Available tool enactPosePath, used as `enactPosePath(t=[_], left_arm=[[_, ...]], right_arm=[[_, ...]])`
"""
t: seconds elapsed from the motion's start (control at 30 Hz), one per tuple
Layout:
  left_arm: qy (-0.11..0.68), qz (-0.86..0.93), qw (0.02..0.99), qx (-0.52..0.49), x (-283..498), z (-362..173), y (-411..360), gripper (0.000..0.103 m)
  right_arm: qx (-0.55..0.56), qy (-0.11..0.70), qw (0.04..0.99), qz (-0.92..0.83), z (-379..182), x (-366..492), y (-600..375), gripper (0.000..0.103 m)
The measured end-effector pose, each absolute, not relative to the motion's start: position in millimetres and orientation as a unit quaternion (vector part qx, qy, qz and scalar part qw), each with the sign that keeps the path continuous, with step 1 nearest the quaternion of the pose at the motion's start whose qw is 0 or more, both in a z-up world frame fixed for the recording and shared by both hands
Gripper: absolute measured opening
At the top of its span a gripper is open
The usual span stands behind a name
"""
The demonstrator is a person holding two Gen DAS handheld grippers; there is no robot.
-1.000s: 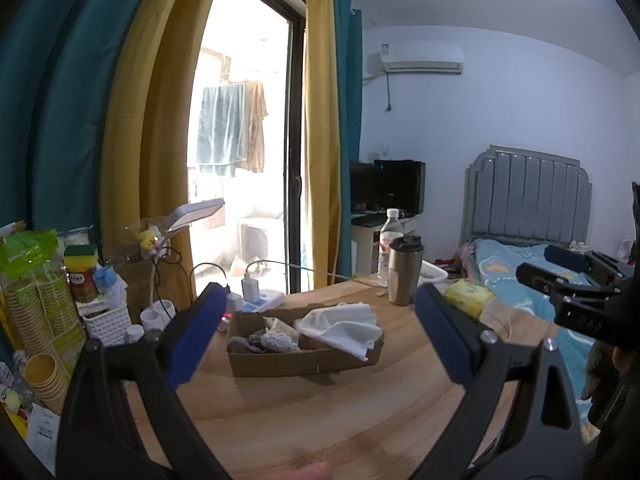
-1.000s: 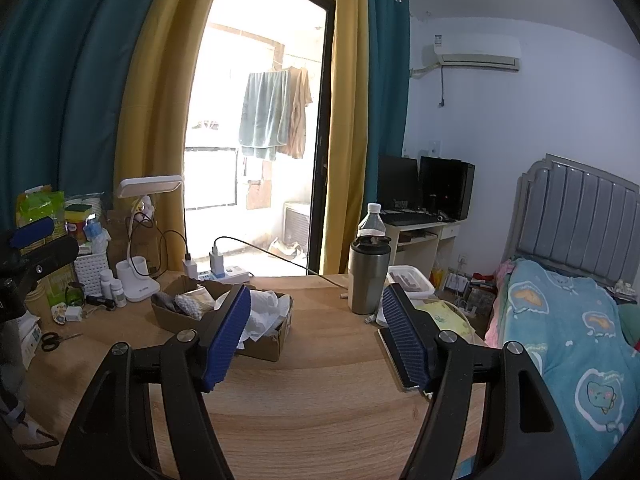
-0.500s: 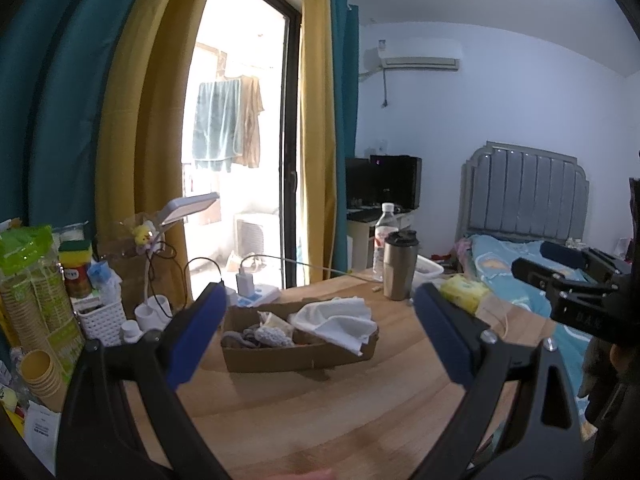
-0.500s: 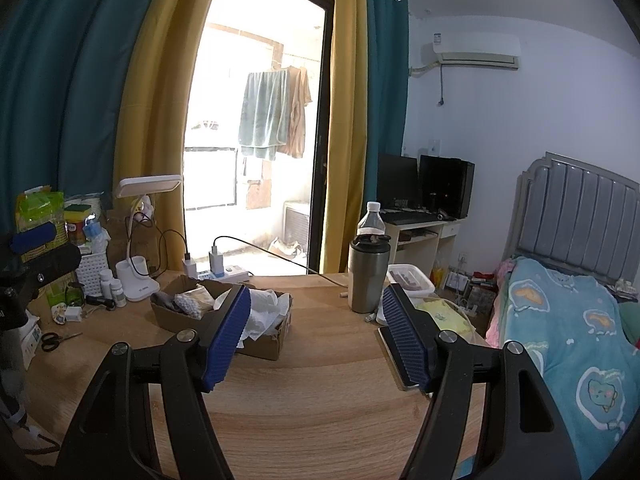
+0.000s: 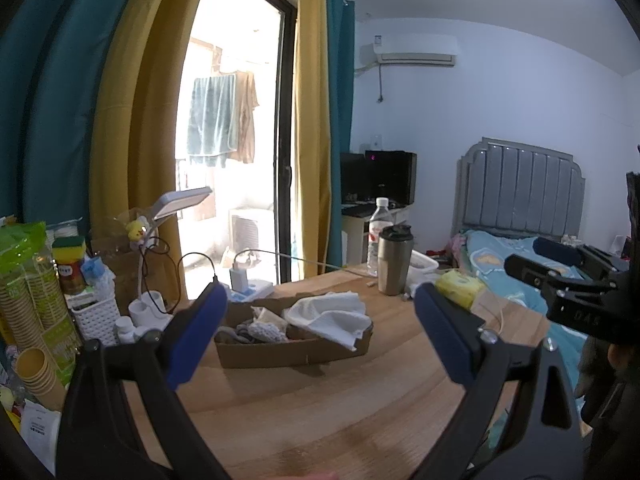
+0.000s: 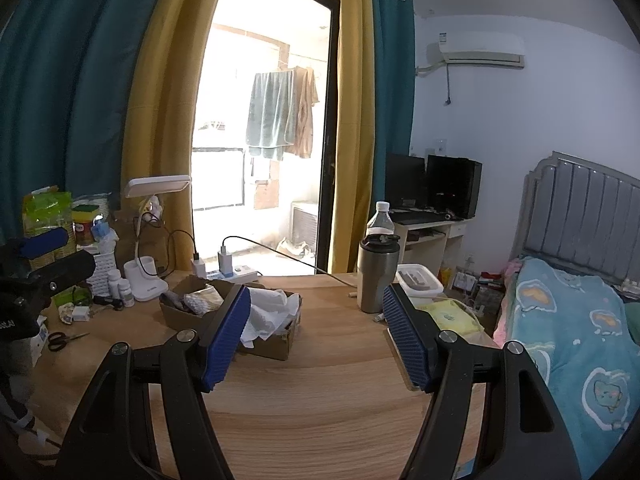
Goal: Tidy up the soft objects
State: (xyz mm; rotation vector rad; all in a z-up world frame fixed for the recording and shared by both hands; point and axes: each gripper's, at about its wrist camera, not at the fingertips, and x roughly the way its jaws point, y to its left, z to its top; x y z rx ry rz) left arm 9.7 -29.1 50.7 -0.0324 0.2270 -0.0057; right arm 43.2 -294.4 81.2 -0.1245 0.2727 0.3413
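Nothing is changing: both the left claw (image 5: pixel 316 330) and the right claw (image 6: pixel 316 336) are staying spread and empty above the table (image 6: pixel 320 408), leaving the soft cloths (image 5: pixel 330 314) sitting untouched in the cardboard box (image 5: pixel 292 350).

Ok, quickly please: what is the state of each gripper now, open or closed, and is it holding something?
Left gripper: open, holding nothing, above the table.
Right gripper: open, holding nothing, above the table.

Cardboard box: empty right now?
No. The cardboard box holds a white cloth draped over its right end and smaller bundled fabrics on the left.
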Motion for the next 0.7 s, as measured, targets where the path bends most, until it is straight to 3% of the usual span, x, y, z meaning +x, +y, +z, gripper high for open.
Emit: enactPosePath(t=[0.7], left_arm=[[0.121, -0.006, 0.993, -0.014, 12.4, 47.3, -33.1, 0.096]], right_arm=[[-0.062, 0.139, 0.972, 0.178, 81.1, 42.1, -286.1, 0.072]])
